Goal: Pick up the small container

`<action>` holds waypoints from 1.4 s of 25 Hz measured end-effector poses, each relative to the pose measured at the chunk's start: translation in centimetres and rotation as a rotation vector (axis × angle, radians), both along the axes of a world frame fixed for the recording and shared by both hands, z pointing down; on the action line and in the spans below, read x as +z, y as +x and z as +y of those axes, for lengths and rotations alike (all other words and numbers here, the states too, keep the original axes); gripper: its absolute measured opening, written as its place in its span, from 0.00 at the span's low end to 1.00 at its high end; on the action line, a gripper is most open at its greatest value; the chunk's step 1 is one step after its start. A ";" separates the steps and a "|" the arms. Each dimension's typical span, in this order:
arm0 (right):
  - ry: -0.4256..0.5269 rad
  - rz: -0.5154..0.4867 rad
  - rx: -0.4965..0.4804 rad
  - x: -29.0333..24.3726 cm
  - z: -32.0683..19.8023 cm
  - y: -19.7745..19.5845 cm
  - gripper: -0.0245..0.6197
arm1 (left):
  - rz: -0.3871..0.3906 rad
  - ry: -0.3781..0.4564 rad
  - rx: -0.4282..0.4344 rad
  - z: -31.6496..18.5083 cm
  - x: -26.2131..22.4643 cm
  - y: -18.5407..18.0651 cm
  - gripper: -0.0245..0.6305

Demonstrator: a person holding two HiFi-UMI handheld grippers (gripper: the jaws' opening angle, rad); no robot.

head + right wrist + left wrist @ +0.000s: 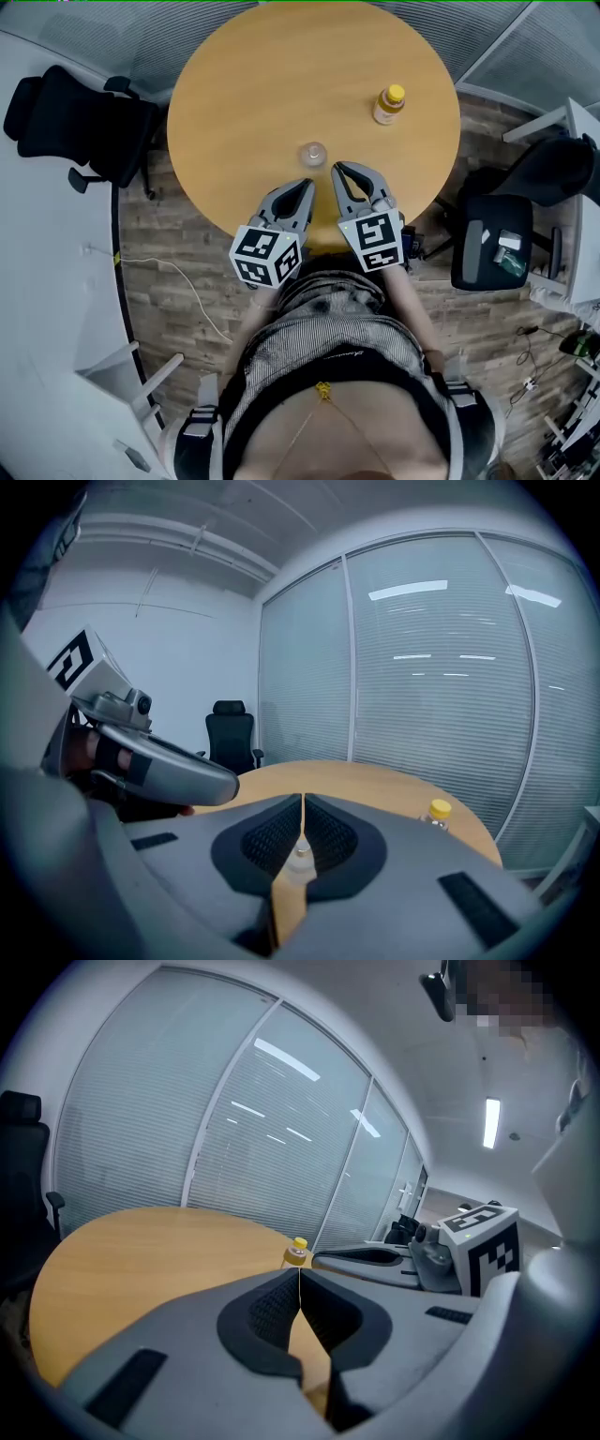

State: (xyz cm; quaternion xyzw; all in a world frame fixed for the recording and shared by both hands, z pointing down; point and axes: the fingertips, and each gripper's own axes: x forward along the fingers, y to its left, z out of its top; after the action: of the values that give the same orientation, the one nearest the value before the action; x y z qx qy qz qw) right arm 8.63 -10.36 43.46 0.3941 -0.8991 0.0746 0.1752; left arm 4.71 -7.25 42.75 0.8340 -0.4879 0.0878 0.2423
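Observation:
A small clear container [312, 154] stands on the round wooden table [281, 75], near its front edge. Both grippers hover side by side just short of it. My left gripper [307, 186] is shut and empty, its tips below and slightly left of the container. My right gripper [337, 170] is also shut and empty, its tips just right of the container. In the right gripper view the container [300, 853] shows through the gap behind the closed jaws. The left gripper view does not show it.
A yellow-capped bottle [388, 104] stands further back on the right of the table; the same bottle [296, 1252] [437, 814] shows in both gripper views. Black office chairs stand to the left [80, 127] and right [492, 239]. Glass walls with blinds surround the room.

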 end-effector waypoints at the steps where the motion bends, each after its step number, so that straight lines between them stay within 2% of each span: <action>1: -0.001 0.001 0.004 0.0 -0.1 -0.1 0.07 | -0.002 -0.002 0.007 -0.1 0.1 0.0 0.07; 8: -0.005 0.008 0.040 0.3 -0.9 -1.3 0.07 | -0.021 0.001 0.074 -1.4 0.0 -1.1 0.07; 16: 0.005 0.009 0.106 -0.2 -2.1 -2.5 0.07 | 0.002 0.012 0.126 -3.0 -0.5 -3.3 0.07; 22: -0.003 0.013 0.151 -0.1 -2.6 -3.0 0.07 | 0.007 -0.002 0.143 -3.4 0.0 -4.4 0.07; 35: 0.007 0.033 0.171 -0.3 -3.2 -4.5 0.07 | 0.023 -0.003 0.183 -3.4 0.0 -5.6 0.07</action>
State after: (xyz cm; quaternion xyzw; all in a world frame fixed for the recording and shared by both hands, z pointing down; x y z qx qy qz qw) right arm 4.18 -13.54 43.13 0.4712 -0.8594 0.0795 0.1818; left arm -0.87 -10.62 42.78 0.8756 -0.4068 0.1007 0.2402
